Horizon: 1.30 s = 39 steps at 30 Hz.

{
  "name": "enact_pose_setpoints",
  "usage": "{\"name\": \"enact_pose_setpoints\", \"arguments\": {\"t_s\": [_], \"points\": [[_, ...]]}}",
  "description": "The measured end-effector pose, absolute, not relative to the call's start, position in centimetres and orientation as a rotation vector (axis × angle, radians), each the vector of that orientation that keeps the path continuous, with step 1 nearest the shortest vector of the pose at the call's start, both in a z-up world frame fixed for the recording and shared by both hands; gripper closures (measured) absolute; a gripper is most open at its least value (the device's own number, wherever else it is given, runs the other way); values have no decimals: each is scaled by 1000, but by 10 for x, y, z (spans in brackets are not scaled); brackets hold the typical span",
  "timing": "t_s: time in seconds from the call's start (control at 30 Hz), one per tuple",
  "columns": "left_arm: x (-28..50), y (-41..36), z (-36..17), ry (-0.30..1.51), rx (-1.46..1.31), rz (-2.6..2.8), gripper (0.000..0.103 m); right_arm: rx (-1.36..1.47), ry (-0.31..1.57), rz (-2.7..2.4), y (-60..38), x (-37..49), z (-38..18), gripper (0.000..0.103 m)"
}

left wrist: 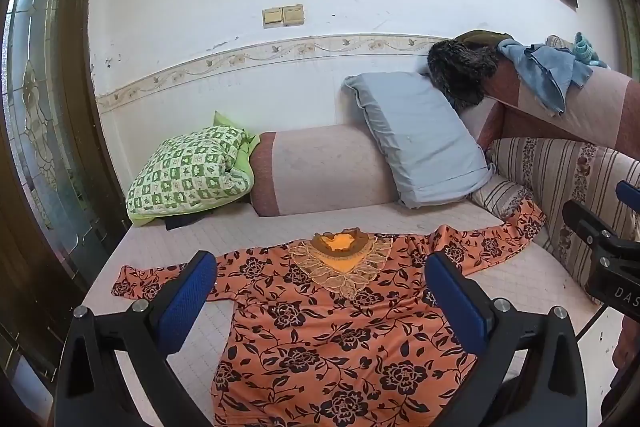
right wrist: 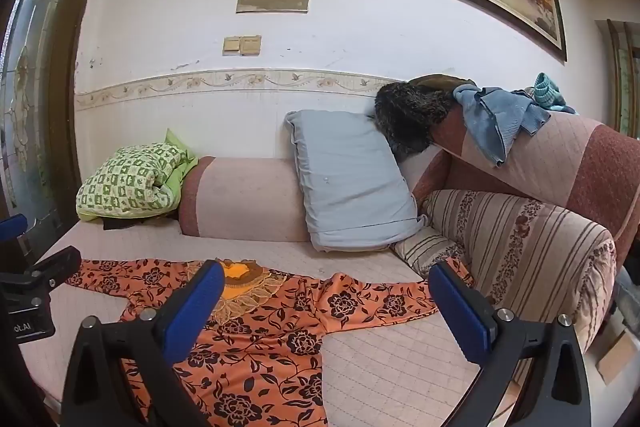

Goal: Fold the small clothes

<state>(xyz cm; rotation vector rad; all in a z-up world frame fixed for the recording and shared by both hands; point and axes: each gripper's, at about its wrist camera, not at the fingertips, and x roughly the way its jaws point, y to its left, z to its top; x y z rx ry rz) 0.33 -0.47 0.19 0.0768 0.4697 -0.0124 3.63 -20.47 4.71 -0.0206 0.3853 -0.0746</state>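
Shirt [left wrist: 328, 323] lies flat on the sofa [right wrist: 380, 359], sleeves spread, while I hold left tongs [left wrist: 320, 291] and right tongs [right wrist: 326, 303] wide open above it, gripping nothing.

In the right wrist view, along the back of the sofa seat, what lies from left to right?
Green checked cushion → pink bolster → grey pillow → striped floral cushion.

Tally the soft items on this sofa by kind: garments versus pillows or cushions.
Garments: 3, namely the orange floral top, blue garment, dark furry garment
Pillows or cushions: 3, namely the grey-blue pillow, green checked pillow, striped cushion
Total: 6
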Motion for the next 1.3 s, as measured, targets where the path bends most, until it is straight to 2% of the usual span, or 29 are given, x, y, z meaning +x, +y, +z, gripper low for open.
{"name": "enact_pose_setpoints", "arguments": {"t_s": [1.3], "points": [[-7,-10,7,450,94,-32,0,-42,374,-83,-201,28,53,0]]}}
